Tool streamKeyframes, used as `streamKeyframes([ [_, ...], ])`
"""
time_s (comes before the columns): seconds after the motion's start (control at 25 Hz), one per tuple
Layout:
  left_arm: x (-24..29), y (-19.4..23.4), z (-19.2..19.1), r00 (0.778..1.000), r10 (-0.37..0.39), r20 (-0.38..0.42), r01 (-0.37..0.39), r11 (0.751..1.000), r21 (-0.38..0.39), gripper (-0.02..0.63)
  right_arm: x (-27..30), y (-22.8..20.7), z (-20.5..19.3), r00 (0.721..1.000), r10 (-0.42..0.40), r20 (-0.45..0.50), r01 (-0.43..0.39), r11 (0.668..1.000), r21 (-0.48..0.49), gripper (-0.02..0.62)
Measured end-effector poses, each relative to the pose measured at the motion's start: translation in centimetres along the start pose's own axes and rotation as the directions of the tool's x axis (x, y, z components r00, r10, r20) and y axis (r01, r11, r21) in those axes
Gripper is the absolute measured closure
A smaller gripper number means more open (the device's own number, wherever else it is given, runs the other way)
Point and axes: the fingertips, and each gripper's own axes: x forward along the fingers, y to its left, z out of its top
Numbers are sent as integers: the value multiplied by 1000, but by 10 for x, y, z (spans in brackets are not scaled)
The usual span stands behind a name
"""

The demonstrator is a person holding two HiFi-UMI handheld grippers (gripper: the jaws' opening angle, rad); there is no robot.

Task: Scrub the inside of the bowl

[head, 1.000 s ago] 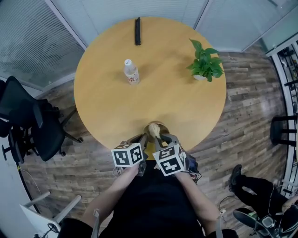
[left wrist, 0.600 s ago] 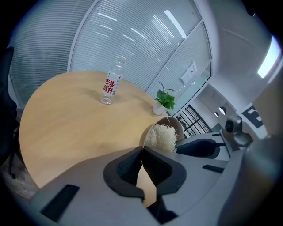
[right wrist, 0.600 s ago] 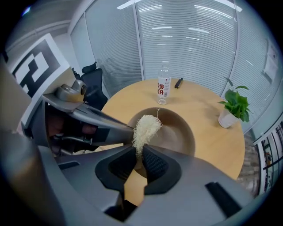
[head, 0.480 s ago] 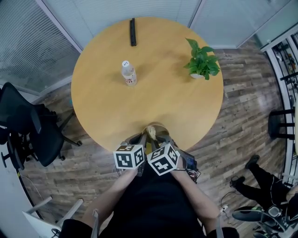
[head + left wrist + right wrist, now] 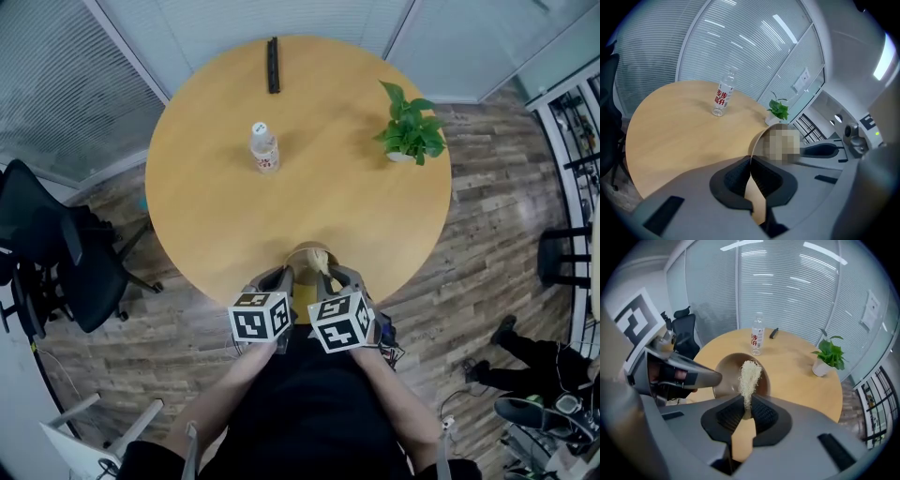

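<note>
A brown bowl (image 5: 305,254) is at the near edge of the round wooden table (image 5: 300,169), tilted. My left gripper (image 5: 289,278) is shut on the bowl's rim (image 5: 757,139), which runs up from between its jaws (image 5: 750,165). My right gripper (image 5: 746,411) is shut on a pale fibrous scrubber (image 5: 749,376). The scrubber's upper end lies inside the bowl (image 5: 724,376). In the head view the scrubber (image 5: 319,262) shows over the bowl's right side, just ahead of my right gripper (image 5: 325,277). The left gripper's arm (image 5: 679,371) reaches the bowl's left rim.
A water bottle (image 5: 264,147) stands left of the table's middle, a potted plant (image 5: 411,131) at the right, and a black bar-shaped object (image 5: 273,64) at the far edge. A black office chair (image 5: 56,253) stands on the floor at left. A person's legs (image 5: 525,375) are at lower right.
My right gripper with the scrubber swung a little left and then back right inside the bowl. The left gripper has kept its hold on the rim.
</note>
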Motion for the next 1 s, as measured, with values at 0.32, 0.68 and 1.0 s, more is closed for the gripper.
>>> streamKeyframes([
  [0.32, -2, -23, 3, 999, -32, 11, 30, 991, 127, 586, 5, 25, 7, 998, 67, 20, -65, 995, -75, 546],
  [0.68, -8, -7, 3, 999, 27, 37, -32, 990, 139, 588, 13, 26, -19, 985, 155, -77, -144, 981, 132, 546],
  [1.0, -12, 3, 13, 992, 86, 91, -98, 987, 127, 588, 6, 5, -23, 978, 210, 4, -186, 854, 485, 548],
])
